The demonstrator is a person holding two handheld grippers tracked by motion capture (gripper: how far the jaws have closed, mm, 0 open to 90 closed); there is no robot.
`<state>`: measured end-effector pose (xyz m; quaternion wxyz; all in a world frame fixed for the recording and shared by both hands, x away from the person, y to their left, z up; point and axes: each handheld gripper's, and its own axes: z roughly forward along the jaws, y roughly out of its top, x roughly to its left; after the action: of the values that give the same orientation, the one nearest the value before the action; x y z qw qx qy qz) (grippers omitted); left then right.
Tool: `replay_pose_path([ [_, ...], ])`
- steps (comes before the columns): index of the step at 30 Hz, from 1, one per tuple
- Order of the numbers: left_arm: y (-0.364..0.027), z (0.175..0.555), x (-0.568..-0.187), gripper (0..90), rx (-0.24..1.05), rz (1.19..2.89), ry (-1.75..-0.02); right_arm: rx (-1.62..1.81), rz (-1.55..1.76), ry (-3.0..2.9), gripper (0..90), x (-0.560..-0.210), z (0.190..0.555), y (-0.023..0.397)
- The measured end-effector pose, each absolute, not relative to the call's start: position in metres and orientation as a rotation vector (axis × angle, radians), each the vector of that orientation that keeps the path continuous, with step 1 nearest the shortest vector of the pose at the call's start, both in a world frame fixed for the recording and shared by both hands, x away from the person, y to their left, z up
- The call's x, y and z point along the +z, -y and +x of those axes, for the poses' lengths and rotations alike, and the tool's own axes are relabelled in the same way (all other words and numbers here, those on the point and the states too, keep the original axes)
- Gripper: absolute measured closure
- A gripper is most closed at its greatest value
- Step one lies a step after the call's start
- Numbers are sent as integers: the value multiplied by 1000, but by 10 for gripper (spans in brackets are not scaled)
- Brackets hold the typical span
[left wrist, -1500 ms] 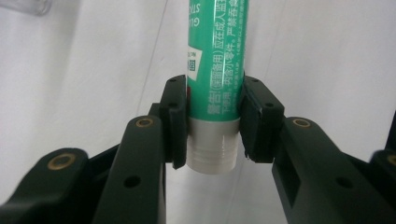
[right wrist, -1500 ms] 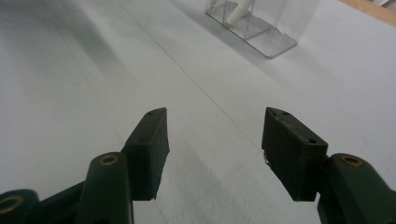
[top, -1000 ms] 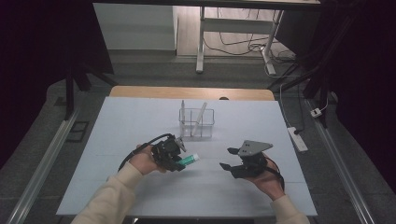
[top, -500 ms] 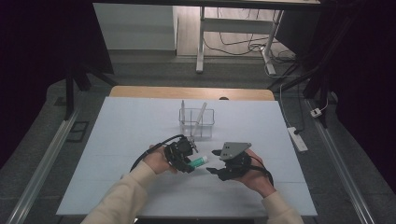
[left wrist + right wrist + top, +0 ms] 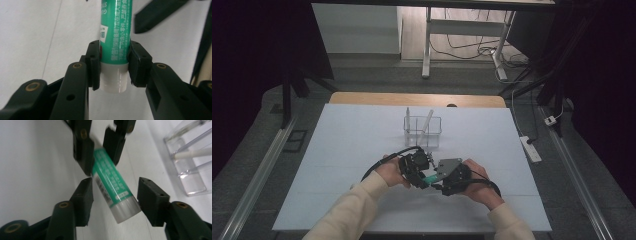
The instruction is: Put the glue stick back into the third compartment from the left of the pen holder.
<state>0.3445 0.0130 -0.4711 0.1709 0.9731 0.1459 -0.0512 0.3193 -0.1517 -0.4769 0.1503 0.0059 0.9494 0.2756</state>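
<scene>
While the left hand-held gripper (image 5: 113, 65) pinches the green glue stick (image 5: 115, 30) near its white end, the right hand-held gripper (image 5: 113, 202) stands spread around the stick's other, pale-capped end — one jaw on each side, neither clearly touching. Both meet low over the near middle of the bench (image 5: 342, 150), stick held off the surface between them. Judging from this, the pickup is done and a handover or cap pull is only beginning — the right jaws have yet to close. Farther back stands a clear organizer (image 5: 422, 131) holding a couple of pens, untouched.
</scene>
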Motion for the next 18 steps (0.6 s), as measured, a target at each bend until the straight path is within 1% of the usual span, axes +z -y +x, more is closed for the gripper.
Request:
replay_pose_path([
  [2, -13, 344, -471, 653, -140, 2774, -395, 765, -17, -2738, 527, -478, 319, 152],
  [3, -14, 345, -470, 652, -145, 2799, -354, 773, -29, -2741, 540, -480, 319, 152],
  [4, -14, 344, -470, 652, -150, 2793, -355, 779, -96, -2739, 554, -481, 321, 151],
  [5, -15, 347, -467, 652, -164, 2828, -292, 756, -71, -2765, 566, -482, 319, 152],
  [6, -16, 348, -466, 652, -170, 2834, -267, 740, -86, -2776, 580, -484, 318, 151],
  [10, -20, 347, -465, 651, -185, 2788, -278, 781, -211, -2742, 623, -489, 322, 149],
  [11, -20, 346, -464, 650, -184, 2777, -277, 741, -185, -2762, 632, -488, 319, 150],
  [12, -20, 342, -466, 649, -188, 2715, -352, 735, -199, -2769, 639, -489, 318, 151],
  [15, -24, 343, -465, 636, -171, 2669, -365, 738, -148, -2785, 650, -489, 315, 153],
  [17, -29, 343, -464, 613, -140, 2622, -387, 755, -137, -2777, 652, -487, 317, 155],
  [18, -32, 343, -463, 577, -120, 2602, -400, 771, -122, -2771, 653, -487, 317, 157],
])
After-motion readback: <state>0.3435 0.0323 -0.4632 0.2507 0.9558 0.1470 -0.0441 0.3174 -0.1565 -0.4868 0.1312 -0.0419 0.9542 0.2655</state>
